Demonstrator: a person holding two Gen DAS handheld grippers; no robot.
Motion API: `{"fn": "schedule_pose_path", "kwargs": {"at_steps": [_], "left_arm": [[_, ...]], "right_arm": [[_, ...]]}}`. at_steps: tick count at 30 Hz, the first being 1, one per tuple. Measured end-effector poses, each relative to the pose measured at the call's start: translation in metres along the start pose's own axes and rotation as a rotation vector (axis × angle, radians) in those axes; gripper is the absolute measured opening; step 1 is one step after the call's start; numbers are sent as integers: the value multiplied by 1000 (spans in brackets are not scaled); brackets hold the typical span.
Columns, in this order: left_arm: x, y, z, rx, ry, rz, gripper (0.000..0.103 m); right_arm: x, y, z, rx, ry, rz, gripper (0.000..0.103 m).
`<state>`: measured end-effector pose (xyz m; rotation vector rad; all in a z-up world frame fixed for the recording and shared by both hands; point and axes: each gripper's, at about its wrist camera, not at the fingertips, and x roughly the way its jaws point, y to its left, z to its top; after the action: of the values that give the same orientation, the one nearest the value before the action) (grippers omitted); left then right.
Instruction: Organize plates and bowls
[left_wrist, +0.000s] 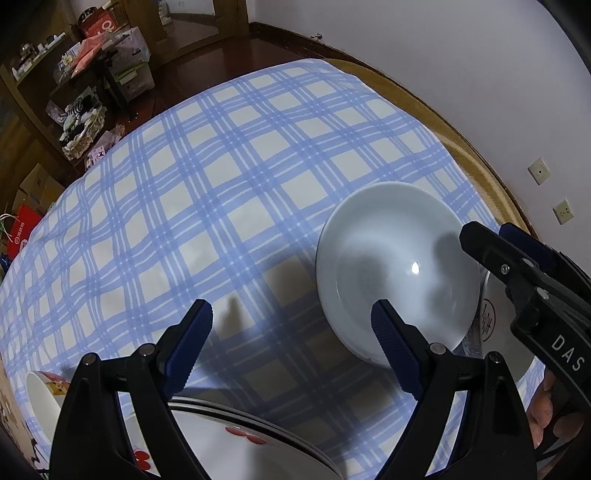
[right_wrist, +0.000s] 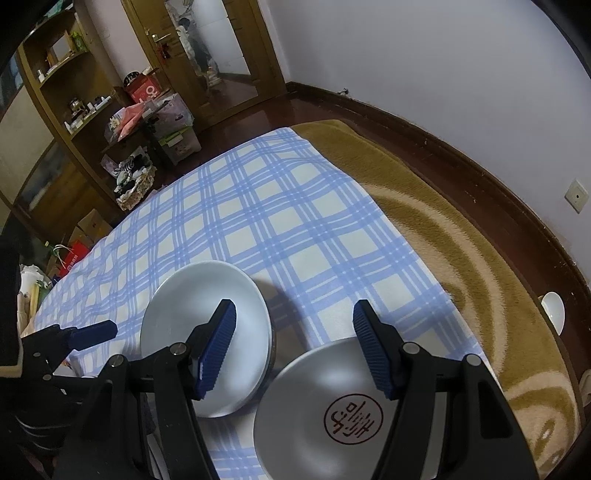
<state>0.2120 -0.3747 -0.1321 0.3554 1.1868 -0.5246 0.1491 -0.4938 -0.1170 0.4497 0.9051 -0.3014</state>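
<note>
left tool (left_wrist: 291, 325) jaws apart | right tool (right_wrist: 293, 325) jaws apart, empty

A lived-in home room — wooden shelving (right_wrist: 55, 85) crowded with small things, a door (right_wrist: 207, 51). Boxes (right_wrist: 173, 125) clutter the dark wood floor (right_wrist: 251, 110).

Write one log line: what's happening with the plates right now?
white plate rests on checked cloth | grey plate beside it | both hand-held grippers open, holding nothing

Brown blanket (right_wrist: 461, 236) under blue plaid cloth (right_wrist: 280, 221); on cloth: white plate (right_wrist: 177, 295), grey stamped plate (right_wrist: 314, 387).
</note>
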Motion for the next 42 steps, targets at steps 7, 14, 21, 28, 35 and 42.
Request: {"fn": "schedule_pose_path", "kwargs": {"at_steps": [7,14,21,28,35,42], "left_arm": [[2,1,0,-1,5,5,87],[12,3,3,-11,38,1,62],[20,6,1,-84,57,-67,32],[24,6,1,-121,62,-127,16],[18,2,0,-94,44,-126,12],[-4,16,2,-119,10,-125,12]], "right_arm": [[0,0,1,3,1,6,69],[5,3,3,5,31,44,47],[17,15,2,-29,90,77,22],[31,28,-3,-34,139,72,17],[32,25,-4,-10,126,49,8],[25,35,-8,3,98,63,7]]}}
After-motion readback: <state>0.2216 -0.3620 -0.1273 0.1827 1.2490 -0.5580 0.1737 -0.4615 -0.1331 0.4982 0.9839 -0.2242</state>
